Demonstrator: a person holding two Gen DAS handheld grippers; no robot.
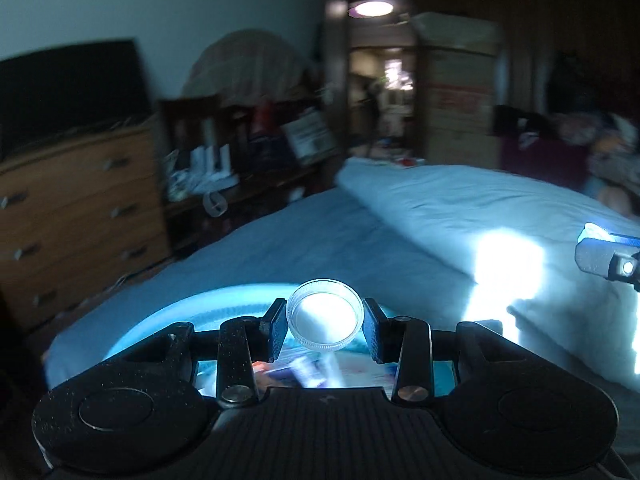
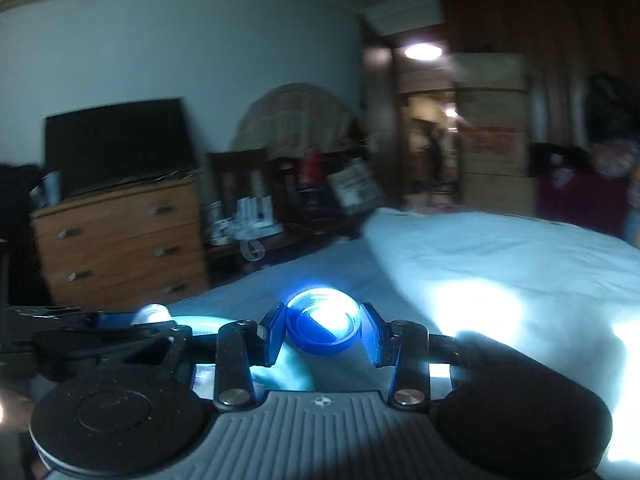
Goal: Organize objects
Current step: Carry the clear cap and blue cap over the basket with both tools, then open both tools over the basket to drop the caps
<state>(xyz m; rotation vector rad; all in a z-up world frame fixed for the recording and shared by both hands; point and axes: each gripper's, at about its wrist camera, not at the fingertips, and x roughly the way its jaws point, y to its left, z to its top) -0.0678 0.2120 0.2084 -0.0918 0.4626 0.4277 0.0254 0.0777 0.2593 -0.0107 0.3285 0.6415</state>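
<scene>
A clear round cap [image 1: 325, 314] is clamped between the two black pads of the left gripper [image 1: 325, 326], its open side turned toward the camera and its ribbed rim touched by a pad on either side. Below and just behind those fingers a pale blue round basin [image 1: 168, 320] is seen, brightly lit, with a jumble of printed packets [image 1: 308, 370] lying inside it, too blurred to be told apart. A blue ribbed cap [image 2: 323, 322] is gripped in the same way by the right gripper [image 2: 323, 334], pinched between its blue pads [image 2: 274, 336] with the hollow side facing the camera. Both caps are held clear of the light blue bedsheet [image 1: 420, 216], which stretches ahead of and beneath both grippers, with glaring patches of light cast on it ahead and to the right of the fingers. In the right wrist view the left gripper is seen just to the left, at about the same height. Farther ahead and to the left of both grippers a wooden chest of drawers [image 2: 120, 240] with a dark screen [image 2: 116, 144] on top is made out, and straight ahead a lit doorway [image 1: 380, 92].
</scene>
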